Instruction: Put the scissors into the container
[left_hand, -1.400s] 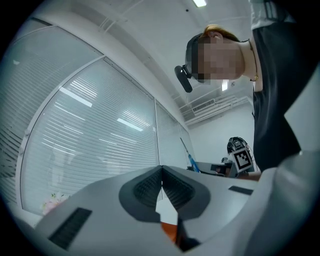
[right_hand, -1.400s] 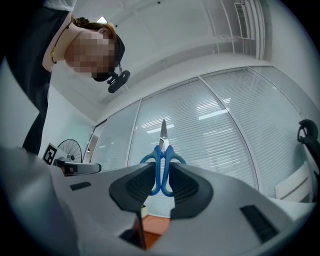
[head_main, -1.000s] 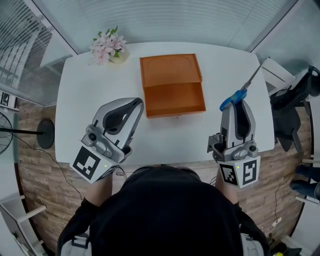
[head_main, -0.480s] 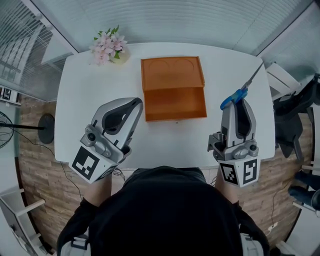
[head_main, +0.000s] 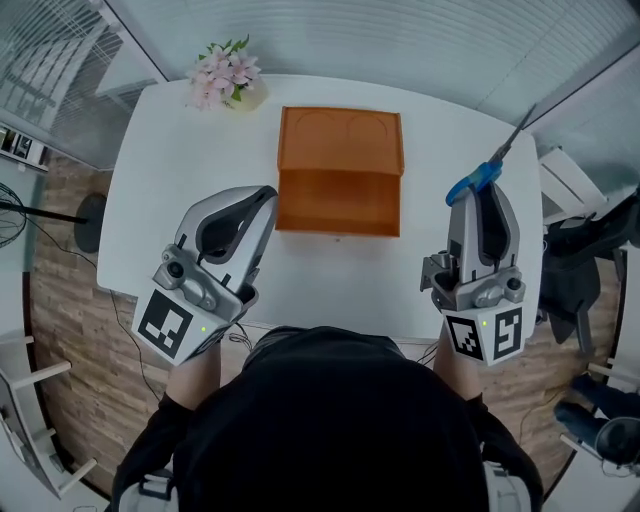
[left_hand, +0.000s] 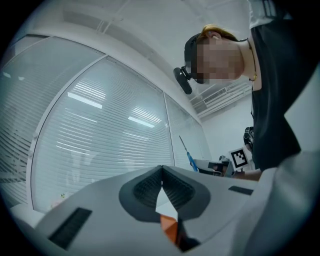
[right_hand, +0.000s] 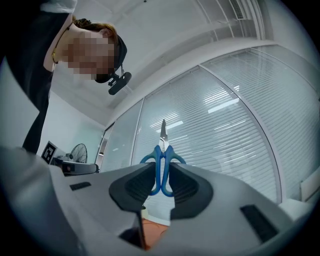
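1. The scissors (head_main: 474, 184) are held by their blue handles between the jaws of the right gripper (head_main: 478, 197). The closed metal blades stick out beyond the jaw tips, slanting up and away from the person.
2. In the right gripper view, the scissors (right_hand: 162, 161) are seen edge-on. Both handle loops are squeezed between the two dark pads of the right gripper (right_hand: 161, 182), and the blade tip is raised against the blinds.
3. The scissors are kept in the air over the right part of the white table (head_main: 180, 180), to the right of the container (head_main: 340, 212) and clear of it.
4. The container is an orange box at the middle of the table. Its lid (head_main: 340, 140) is laid open on the far side and its cavity is turned upward. Nothing can be made out inside it.
5. The left gripper (head_main: 266, 194) is held over the table just left of the container. In its own view, the left gripper (left_hand: 161, 172) is closed with the pad tips touching and nothing grasped. A sliver of the orange container (left_hand: 170, 227) shows through the gap beneath the pads.
6. In the left gripper view, the scissors (left_hand: 189, 159) are visible far off, beside the marker cube (left_hand: 239, 158) of the other gripper.
7. A bunch of pink flowers (head_main: 225, 75) is set at the table's far left corner, well apart from the container.
8. A standing fan (right_hand: 80, 152) is seen at the left of the right gripper view.
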